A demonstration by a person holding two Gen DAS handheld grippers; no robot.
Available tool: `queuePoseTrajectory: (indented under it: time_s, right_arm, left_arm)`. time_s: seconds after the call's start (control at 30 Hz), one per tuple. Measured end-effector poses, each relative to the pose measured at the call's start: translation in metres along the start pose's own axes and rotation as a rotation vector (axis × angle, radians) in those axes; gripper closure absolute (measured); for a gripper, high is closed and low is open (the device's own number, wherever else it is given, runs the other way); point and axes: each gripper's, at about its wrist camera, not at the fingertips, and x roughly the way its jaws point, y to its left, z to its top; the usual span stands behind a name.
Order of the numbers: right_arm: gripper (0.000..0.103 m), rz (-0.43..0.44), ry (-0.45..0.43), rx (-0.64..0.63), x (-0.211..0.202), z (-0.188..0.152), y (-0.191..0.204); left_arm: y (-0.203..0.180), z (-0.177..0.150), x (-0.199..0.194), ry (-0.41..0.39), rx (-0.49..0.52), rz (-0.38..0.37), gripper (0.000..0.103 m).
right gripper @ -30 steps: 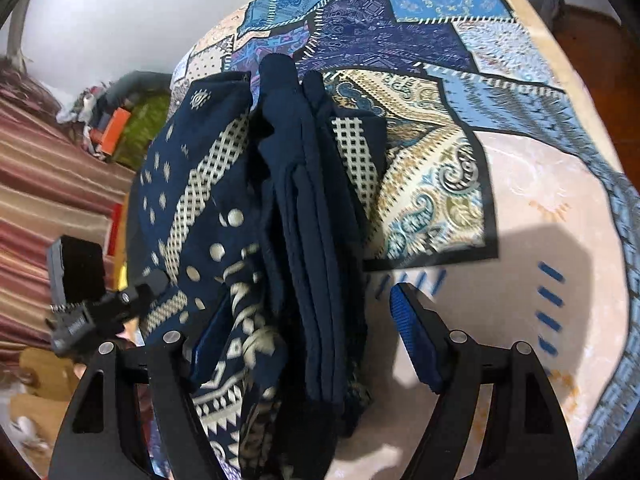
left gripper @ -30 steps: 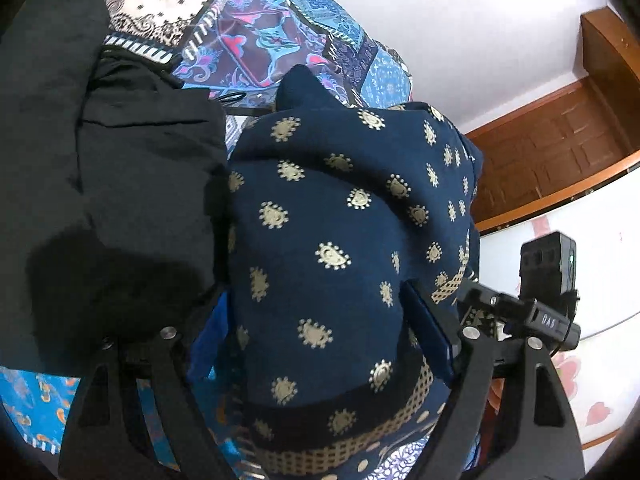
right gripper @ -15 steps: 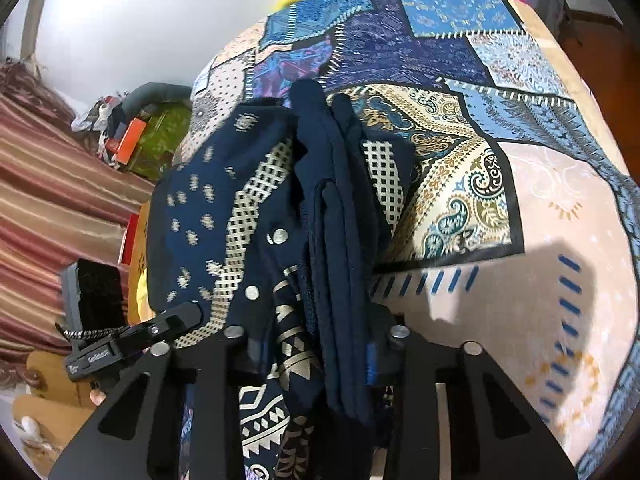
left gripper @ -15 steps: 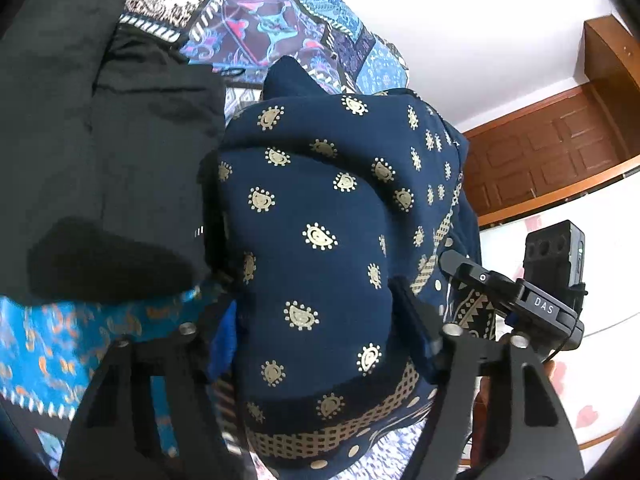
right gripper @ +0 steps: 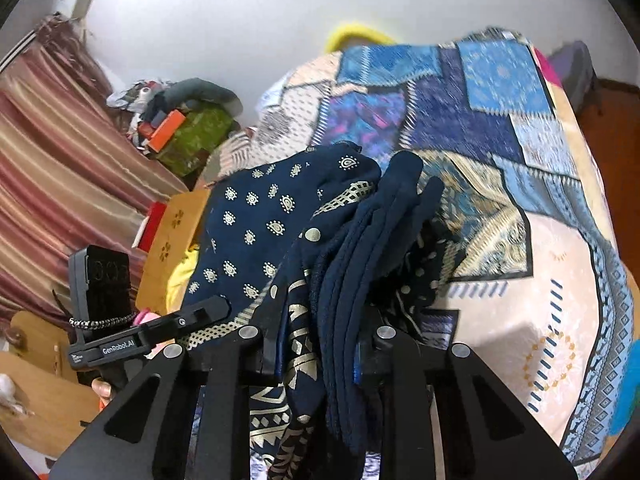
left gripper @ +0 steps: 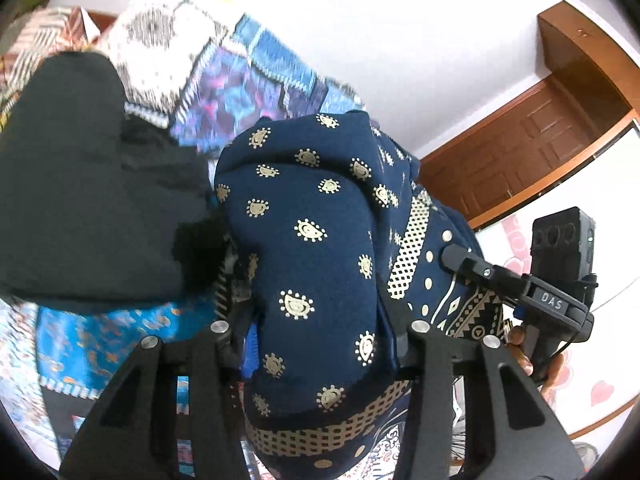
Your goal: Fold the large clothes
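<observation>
Both claws are squeezing the same navy dress (left gripper: 316, 248), one on each side of it. Left claw (left gripper: 320, 332) is pinching a fat fold of the dress between its two black fingers (left gripper: 224, 344), and the cloth is bulging up and out in front of it. Little gold drops are dotting the blue cloth, and a gold checked band is running across it just under the claw's tips. Off to the left of this claw, a black garment (left gripper: 88, 200) is lying on the patchwork bedspread (left gripper: 240, 92). To its right, the other claw is poking in, with a small black camera box on top. Far behind it, a brown wooden door (left gripper: 532, 152) is standing by the white wall.

Right claw (right gripper: 320, 340) is gripping a thick stack of folded layers of the dress (right gripper: 280, 224) between its fingers (right gripper: 384, 344). The layers are sticking up in front of it. To its right, the bedspread (right gripper: 520, 184) is spreading out wide. To its left, the left claw is reaching in, and a striped curtain (right gripper: 52, 152) is hanging further off.
</observation>
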Motion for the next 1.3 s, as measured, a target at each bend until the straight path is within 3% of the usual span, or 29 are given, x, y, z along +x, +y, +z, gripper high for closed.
queuePoseTrajectory:
  time_s: [0.13, 0.27, 0.33, 0.4, 0.5, 0.53, 0.7, 0.73, 0.8, 0.83, 0.9, 1.0, 1.17, 1.3]
  right_arm:
    - [0.081, -0.007, 0.039, 0.006, 0.027, -0.003, -0.002]
    - [0.073, -0.042, 0.161, 0.056, 0.085, -0.016, -0.017]
    - [0.063, -0.075, 0.231, 0.1, 0.112, -0.022, -0.028]
    - [0.042, -0.095, 0.279, 0.141, 0.132, -0.027, -0.041]
    - [0.022, -0.054, 0.304, 0.229, 0.149, -0.033, -0.064]
    - [0.022, -0.024, 0.316, 0.266, 0.154, -0.034, -0.072]
    - [0.022, 0.073, 0.342, 0.309, 0.172, -0.036, -0.088]
    - [0.025, 0.081, 0.34, 0.303, 0.174, -0.034, -0.083]
    - [0.044, 0.124, 0.344, 0.3, 0.182, -0.032, -0.08]
    - [0.045, 0.122, 0.344, 0.305, 0.184, -0.031, -0.079]
    - [0.061, 0.133, 0.331, 0.292, 0.177, -0.03, -0.071]
    - [0.074, 0.129, 0.298, 0.269, 0.162, -0.029, -0.06]
    - [0.078, 0.09, 0.255, 0.209, 0.145, -0.019, -0.034]
    - [0.078, 0.119, 0.189, 0.175, 0.128, 0.002, -0.01]
  left_arm:
    - [0.011, 0.001, -0.015, -0.02, 0.016, 0.036, 0.058]
    - [0.034, -0.005, -0.007, 0.009, 0.025, 0.128, 0.059]
    - [0.049, -0.01, 0.0, 0.032, 0.01, 0.152, 0.059]
    - [0.059, -0.012, 0.002, 0.038, 0.004, 0.148, 0.059]
    - [0.065, -0.016, 0.003, 0.037, 0.023, 0.147, 0.058]
    - [0.067, -0.017, 0.006, 0.038, 0.027, 0.149, 0.056]
    - [0.091, -0.028, 0.02, 0.062, -0.033, 0.172, 0.036]
    - [0.097, -0.031, 0.023, 0.073, -0.058, 0.171, 0.033]
    - [0.107, -0.035, 0.028, 0.088, -0.111, 0.137, 0.032]
    - [0.109, -0.035, 0.029, 0.09, -0.125, 0.127, 0.032]
    - [0.107, -0.034, 0.028, 0.087, -0.118, 0.116, 0.038]
    - [0.092, -0.032, 0.022, 0.08, -0.053, 0.124, 0.052]
    - [0.064, -0.02, 0.003, 0.04, -0.007, 0.117, 0.058]
    - [0.054, -0.007, -0.028, -0.023, 0.01, 0.067, 0.058]
